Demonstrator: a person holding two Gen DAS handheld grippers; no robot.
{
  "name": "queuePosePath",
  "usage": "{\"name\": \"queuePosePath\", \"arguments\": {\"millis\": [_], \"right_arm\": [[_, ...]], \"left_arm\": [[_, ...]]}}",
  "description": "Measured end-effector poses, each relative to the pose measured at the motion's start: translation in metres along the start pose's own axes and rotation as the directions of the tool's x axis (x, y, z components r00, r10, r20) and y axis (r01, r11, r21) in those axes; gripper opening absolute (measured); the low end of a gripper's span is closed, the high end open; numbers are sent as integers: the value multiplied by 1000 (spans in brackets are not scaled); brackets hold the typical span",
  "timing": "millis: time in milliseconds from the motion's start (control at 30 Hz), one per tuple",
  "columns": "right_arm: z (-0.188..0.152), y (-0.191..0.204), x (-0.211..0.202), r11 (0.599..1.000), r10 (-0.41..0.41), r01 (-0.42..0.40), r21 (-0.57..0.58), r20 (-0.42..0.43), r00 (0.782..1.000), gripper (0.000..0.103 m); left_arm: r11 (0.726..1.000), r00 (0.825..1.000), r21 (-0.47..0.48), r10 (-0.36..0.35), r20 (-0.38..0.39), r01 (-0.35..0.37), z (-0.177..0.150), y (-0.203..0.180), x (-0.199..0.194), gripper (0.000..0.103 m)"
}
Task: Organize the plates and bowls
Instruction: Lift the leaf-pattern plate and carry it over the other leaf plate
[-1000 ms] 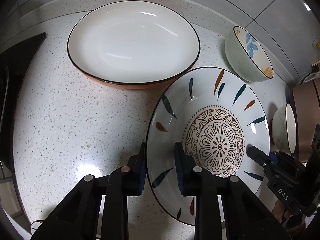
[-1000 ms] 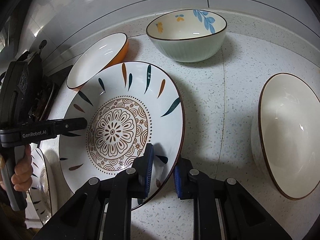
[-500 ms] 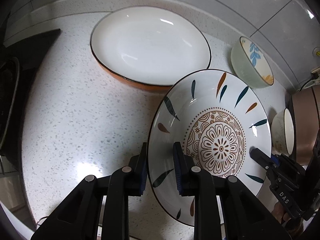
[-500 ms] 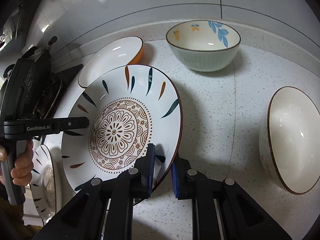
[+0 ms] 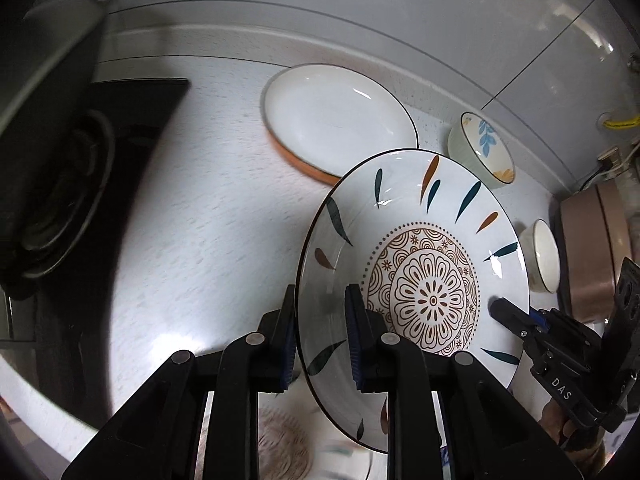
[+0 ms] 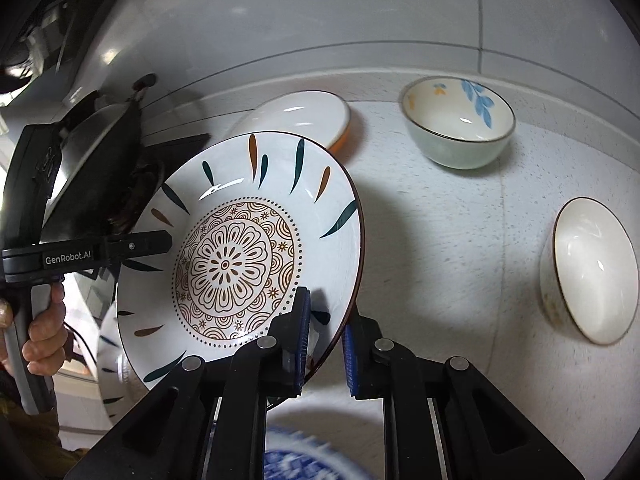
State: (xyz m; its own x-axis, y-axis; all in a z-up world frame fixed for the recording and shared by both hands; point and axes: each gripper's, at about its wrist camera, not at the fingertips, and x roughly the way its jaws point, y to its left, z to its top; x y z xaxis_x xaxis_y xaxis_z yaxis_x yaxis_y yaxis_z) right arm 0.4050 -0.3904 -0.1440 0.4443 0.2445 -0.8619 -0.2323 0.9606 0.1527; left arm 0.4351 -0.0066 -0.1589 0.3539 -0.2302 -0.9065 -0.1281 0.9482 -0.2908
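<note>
A patterned plate with a flower centre and leaf marks is held in the air over the counter, tilted. My left gripper is shut on its left rim. My right gripper is shut on its right rim. Each gripper shows in the other's view, the right one and the left one. A white plate with an orange underside lies on the counter behind.
A pale green bowl with blue leaves and a white bowl stand on the speckled counter. A stove with a pot is at the left. Another patterned plate and a blue-patterned dish lie below.
Both grippers have lifted the patterned plate higher and pulled it back from the wall. The counter and the other dishes look farther away. Two more dishes have come into view below.
</note>
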Motion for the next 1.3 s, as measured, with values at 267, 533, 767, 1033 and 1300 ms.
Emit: {"name": "queuePosePath", "arguments": {"millis": [267,533,767,1033,1300], "right_arm": [[0,14,-11,1000,-8,8,-23,-5,1000,14],[-14,6,-13,1000,9,-9,-8,19,1000,13],[-14,11,-1,998,-53,54,45,-16,998,13],[-19,25,5,991,-98,99,85,-19,995,13],[-21,27,2,990,-110,111,91,-20,994,13]], "left_arm": [[1000,1000,4,1,5,-1,-55,57,-52,18],[998,998,60,20,-65,-16,-102,98,-54,18],[995,996,103,-2,-90,11,-124,113,-42,17],[990,997,142,-12,-71,22,-124,112,-31,17],[992,999,127,-22,-42,27,-130,118,-32,17]]}}
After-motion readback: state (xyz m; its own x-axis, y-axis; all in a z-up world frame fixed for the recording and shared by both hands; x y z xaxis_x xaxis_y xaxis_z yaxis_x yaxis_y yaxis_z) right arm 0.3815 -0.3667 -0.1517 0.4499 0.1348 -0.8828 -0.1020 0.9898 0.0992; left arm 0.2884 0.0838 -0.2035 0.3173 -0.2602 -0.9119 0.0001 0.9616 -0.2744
